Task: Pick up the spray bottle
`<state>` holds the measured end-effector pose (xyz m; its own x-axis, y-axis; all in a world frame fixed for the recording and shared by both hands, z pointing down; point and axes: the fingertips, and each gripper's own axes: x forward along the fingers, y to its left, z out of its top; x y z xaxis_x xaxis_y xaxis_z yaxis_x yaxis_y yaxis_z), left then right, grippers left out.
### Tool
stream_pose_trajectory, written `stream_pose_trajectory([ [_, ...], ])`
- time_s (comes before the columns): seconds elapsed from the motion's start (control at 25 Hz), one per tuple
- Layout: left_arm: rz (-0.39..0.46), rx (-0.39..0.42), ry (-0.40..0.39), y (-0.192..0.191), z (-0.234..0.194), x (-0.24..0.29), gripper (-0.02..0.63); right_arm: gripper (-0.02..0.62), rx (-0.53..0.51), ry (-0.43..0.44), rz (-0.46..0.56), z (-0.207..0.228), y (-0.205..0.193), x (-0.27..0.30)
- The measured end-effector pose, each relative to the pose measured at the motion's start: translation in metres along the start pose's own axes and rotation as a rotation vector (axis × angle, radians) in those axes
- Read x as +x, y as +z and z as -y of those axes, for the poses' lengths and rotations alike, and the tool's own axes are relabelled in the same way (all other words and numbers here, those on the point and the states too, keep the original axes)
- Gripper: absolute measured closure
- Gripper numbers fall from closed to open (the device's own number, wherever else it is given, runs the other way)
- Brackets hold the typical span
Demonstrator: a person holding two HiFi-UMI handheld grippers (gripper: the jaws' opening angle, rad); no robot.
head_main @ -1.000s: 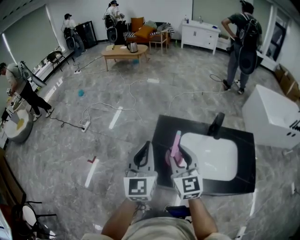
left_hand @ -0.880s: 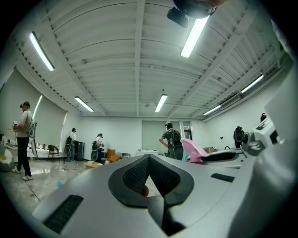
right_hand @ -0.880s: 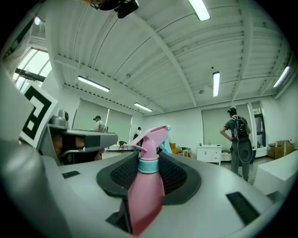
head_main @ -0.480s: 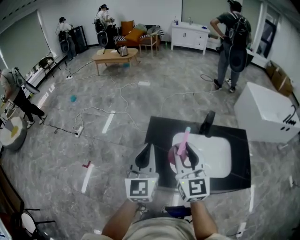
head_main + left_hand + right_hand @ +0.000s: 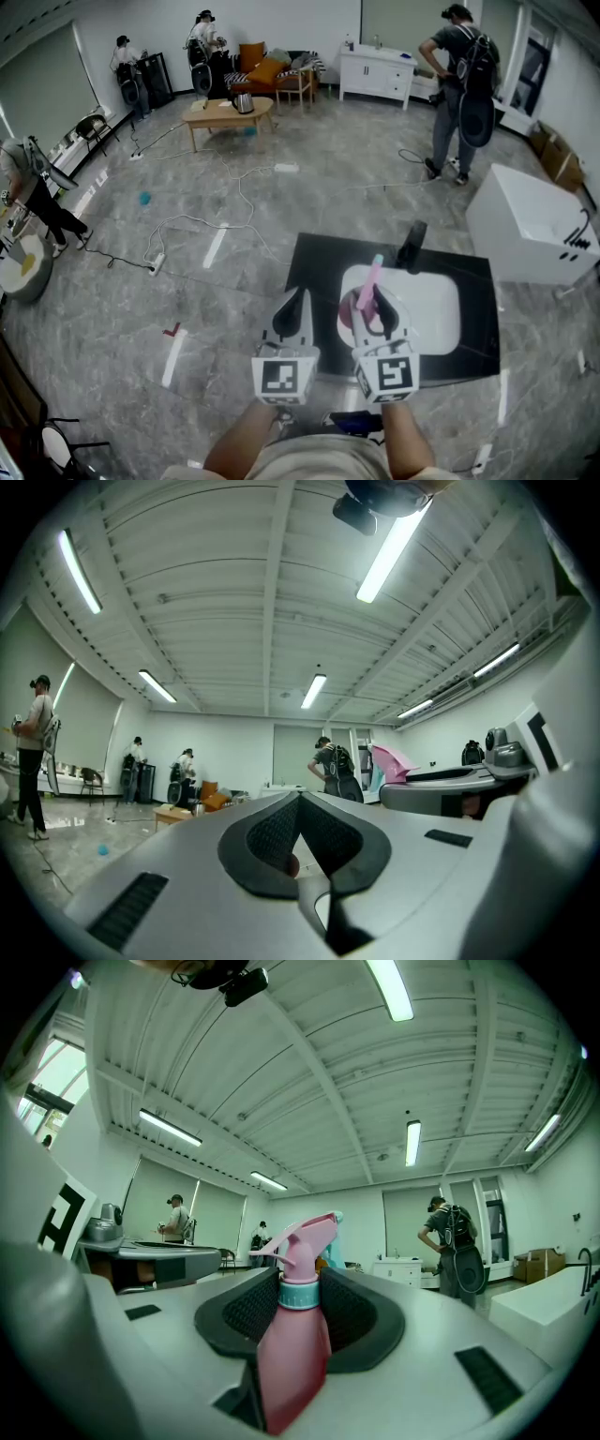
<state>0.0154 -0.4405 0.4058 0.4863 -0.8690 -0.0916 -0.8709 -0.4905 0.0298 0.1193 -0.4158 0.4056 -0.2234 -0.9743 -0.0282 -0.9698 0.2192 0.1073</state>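
Observation:
The pink spray bottle [image 5: 367, 283] with a teal collar stands upright between the jaws of my right gripper [image 5: 373, 302], which is shut on its body, held over the left part of the white sink basin [image 5: 427, 314]. In the right gripper view the spray bottle [image 5: 295, 1335] fills the gap between the dark pads, with its trigger head above them. My left gripper [image 5: 296, 295] hangs just left of it, beside the black counter's [image 5: 314, 258] left edge. In the left gripper view the left gripper [image 5: 298, 799] has its pads together with nothing in them.
A black faucet [image 5: 411, 246] rises behind the basin. A white tub [image 5: 525, 225] stands at the right. A person [image 5: 459, 84] stands beyond the counter, others at the far left. Cables [image 5: 187, 225] trail over the grey floor, and a wooden table [image 5: 228, 111] is far back.
In the first half second the right gripper lifted the spray bottle and carried it further over the basin; the left gripper shifted alongside. Since then both have kept still.

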Motion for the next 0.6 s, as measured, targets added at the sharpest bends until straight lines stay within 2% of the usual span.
stream_pose_trajectory([
  [0.6,0.002,0.006,-0.007,-0.0024,0.0037,0.0056,0.604,0.453,-0.017,-0.002,-0.007,0.0071,-0.0036,0.004],
])
